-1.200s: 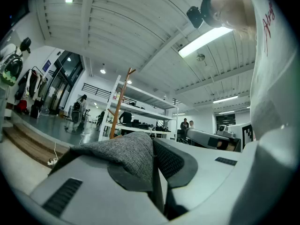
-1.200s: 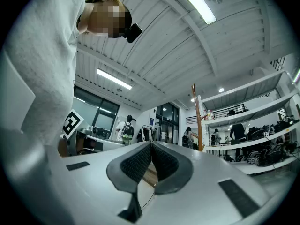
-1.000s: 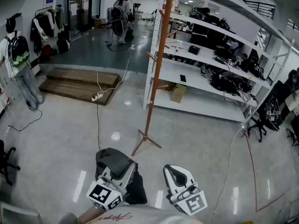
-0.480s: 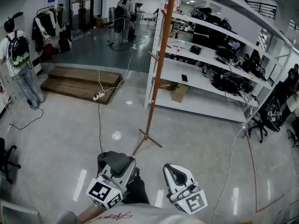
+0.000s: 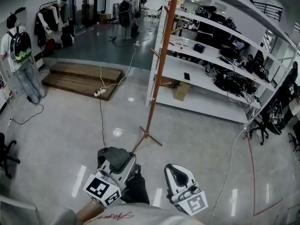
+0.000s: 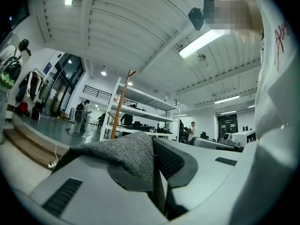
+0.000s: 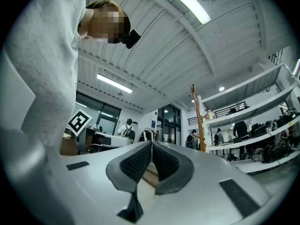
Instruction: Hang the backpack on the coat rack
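The backpack (image 5: 114, 155) is dark grey and black and hangs low in front of me, with my left gripper (image 5: 118, 163) shut on a fold of its grey fabric (image 6: 125, 150). That fabric drapes over the left jaw and is pinched between the pads. My right gripper (image 5: 176, 174) is beside it to the right, shut with nothing between its jaws (image 7: 152, 150). The coat rack (image 5: 161, 64) is a tall orange pole with side pegs on a tripod foot, standing on the floor ahead of both grippers. It also shows in the distance in both gripper views (image 6: 118, 108) (image 7: 198, 120).
White shelving (image 5: 220, 74) loaded with gear stands right behind the rack. A wooden platform (image 5: 82, 78) lies at the left, and a cable with a power strip (image 5: 100, 108) runs across the floor. A person with a backpack (image 5: 21, 60) stands at the far left. Office chairs (image 5: 262, 121) are at the right.
Both grips are unchanged. The head view has shifted slightly, and the left gripper with the backpack has edged a little down and left in it.
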